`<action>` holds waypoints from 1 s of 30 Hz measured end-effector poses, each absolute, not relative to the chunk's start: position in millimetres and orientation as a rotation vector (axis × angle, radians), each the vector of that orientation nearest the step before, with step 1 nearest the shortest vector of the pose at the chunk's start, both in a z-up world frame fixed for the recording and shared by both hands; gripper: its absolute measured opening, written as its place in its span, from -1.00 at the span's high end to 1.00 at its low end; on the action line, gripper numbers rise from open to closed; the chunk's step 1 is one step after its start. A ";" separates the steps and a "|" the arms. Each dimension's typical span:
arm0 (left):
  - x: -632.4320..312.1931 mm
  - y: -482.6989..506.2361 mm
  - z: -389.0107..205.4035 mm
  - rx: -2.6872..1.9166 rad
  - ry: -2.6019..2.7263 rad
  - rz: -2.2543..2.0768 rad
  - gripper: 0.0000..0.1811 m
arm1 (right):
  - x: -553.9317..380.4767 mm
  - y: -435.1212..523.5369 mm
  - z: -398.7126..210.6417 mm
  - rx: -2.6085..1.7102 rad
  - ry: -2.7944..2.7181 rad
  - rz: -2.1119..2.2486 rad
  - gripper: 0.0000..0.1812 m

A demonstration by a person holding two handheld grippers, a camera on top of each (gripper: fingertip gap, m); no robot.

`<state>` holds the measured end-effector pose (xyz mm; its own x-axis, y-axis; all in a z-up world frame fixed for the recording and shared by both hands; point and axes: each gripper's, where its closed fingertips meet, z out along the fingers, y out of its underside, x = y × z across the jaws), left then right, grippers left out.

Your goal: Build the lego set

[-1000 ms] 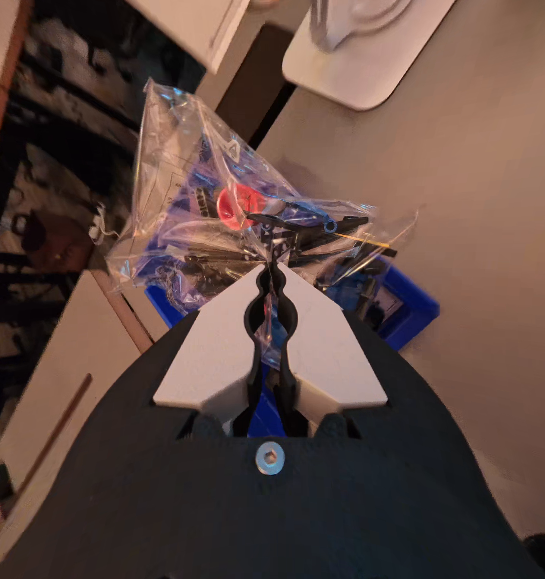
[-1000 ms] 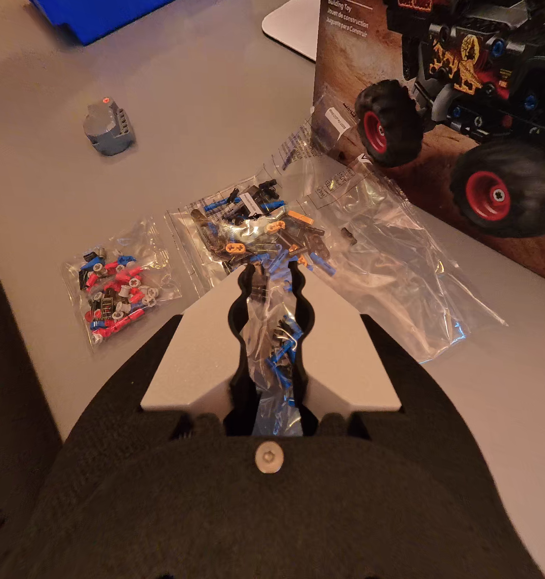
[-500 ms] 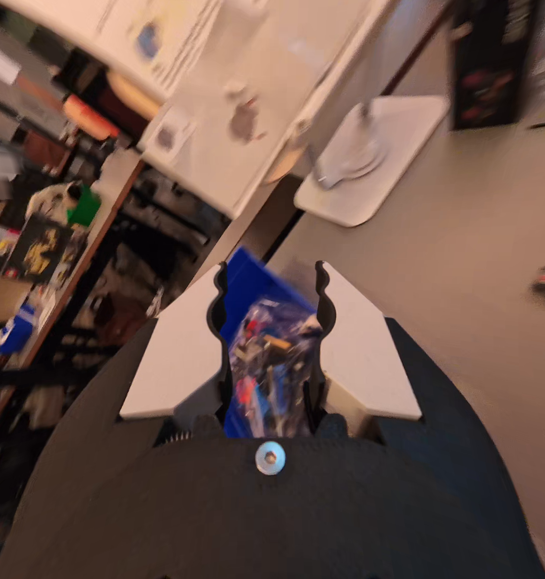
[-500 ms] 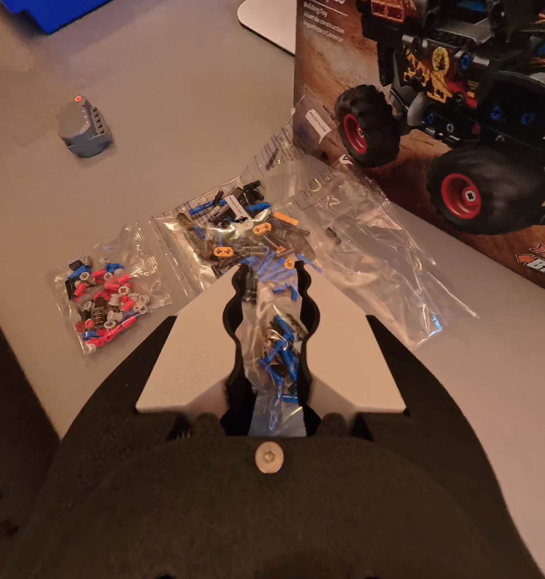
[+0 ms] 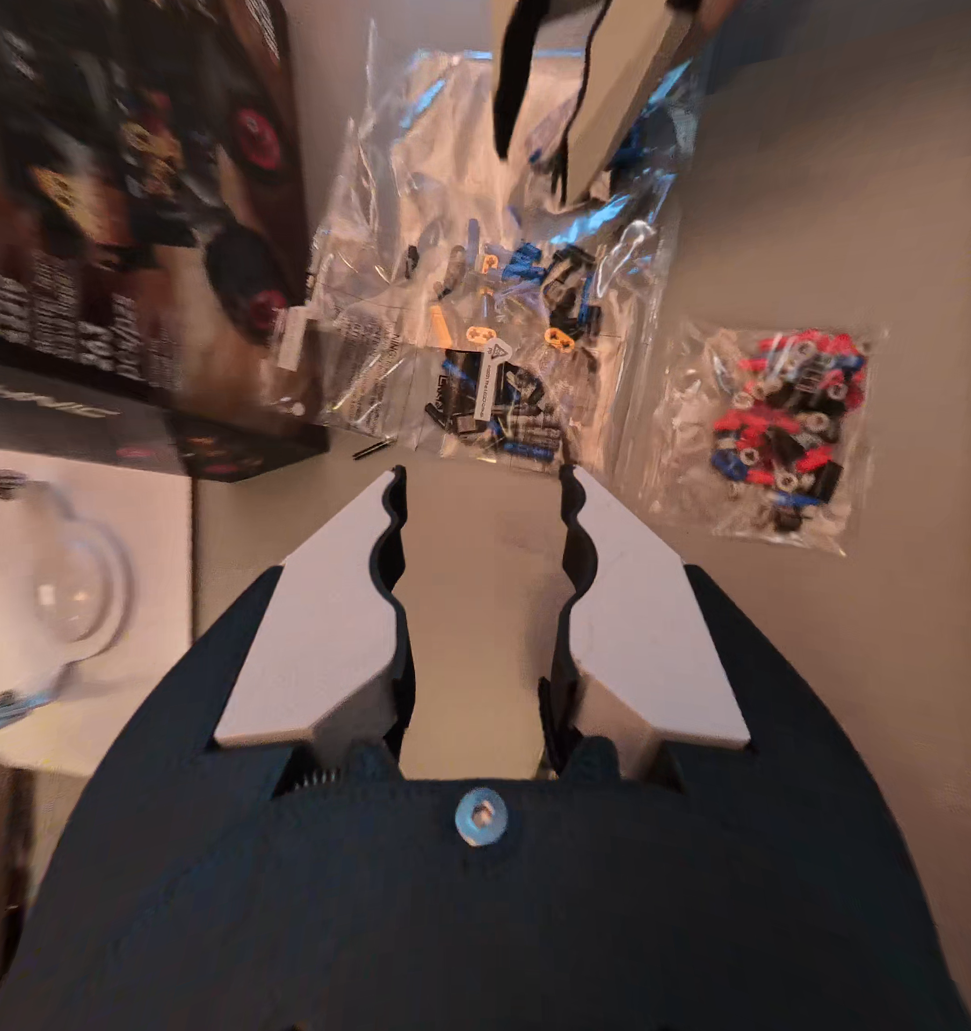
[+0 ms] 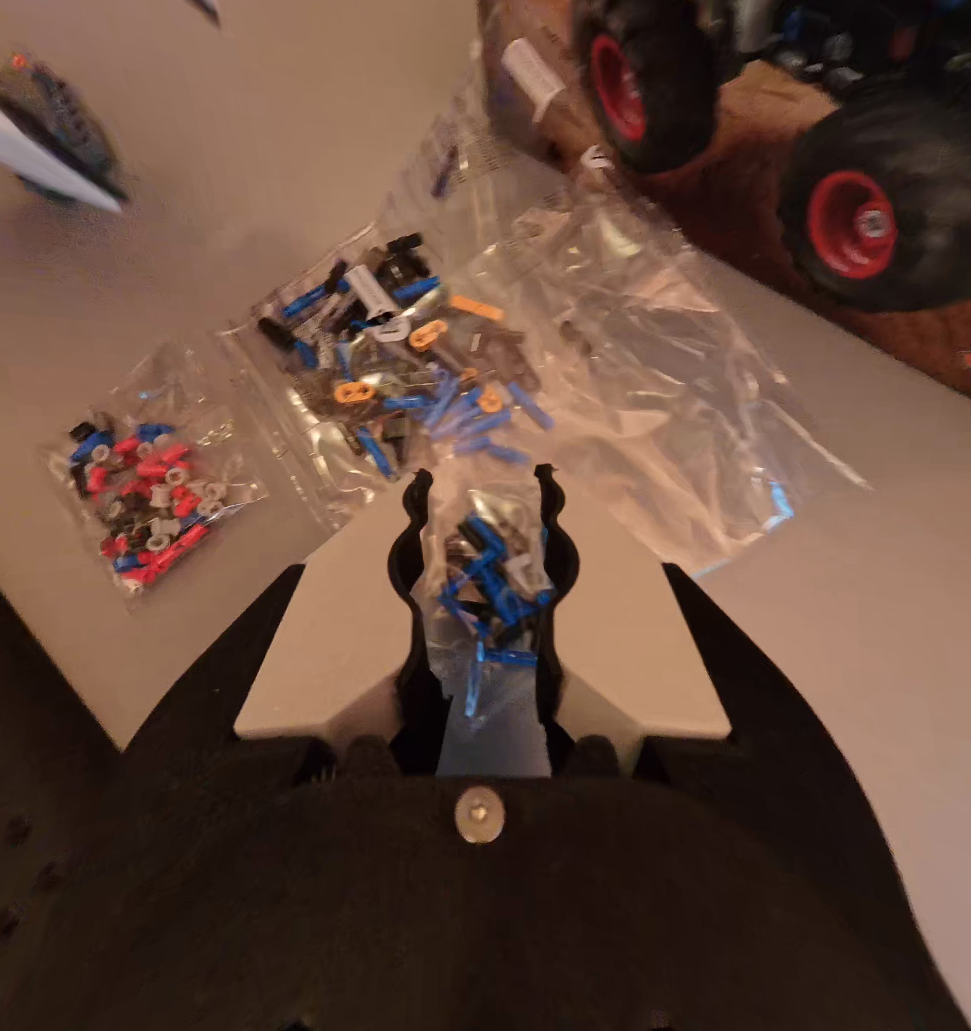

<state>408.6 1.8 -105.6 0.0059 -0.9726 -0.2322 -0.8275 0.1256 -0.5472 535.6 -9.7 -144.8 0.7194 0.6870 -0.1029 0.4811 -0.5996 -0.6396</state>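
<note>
Now my left tongs (image 5: pixel 480 474) hang open and empty over the counter (image 5: pixel 807 167) — the big bag dropped in the blue bin. My right tongs (image 6: pixel 483 474), parted, straddle a small parts bag (image 6: pixel 491 574) — sorting continues.

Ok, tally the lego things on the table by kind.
Parts bags: 4 (red-and-blue bag, orange-and-blue bag, large near-empty bag, blue-pin bag)
Set box: 1
Grey block: 1
Loose black pin: 1
Total: 7
</note>
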 end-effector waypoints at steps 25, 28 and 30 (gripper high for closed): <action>478.7 46.4 -156.1 -2.150 1.388 -0.955 0.77 | 563.9 18.1 -162.8 -2.323 -0.747 0.496 0.72; 481.6 45.4 -154.9 -2.101 1.407 -0.931 1.00 | 562.0 18.2 -162.7 -2.315 -0.750 0.506 0.73; 482.4 44.8 -153.2 -2.062 1.434 -0.888 1.00 | 562.3 18.1 -162.6 -2.313 -0.744 0.512 0.74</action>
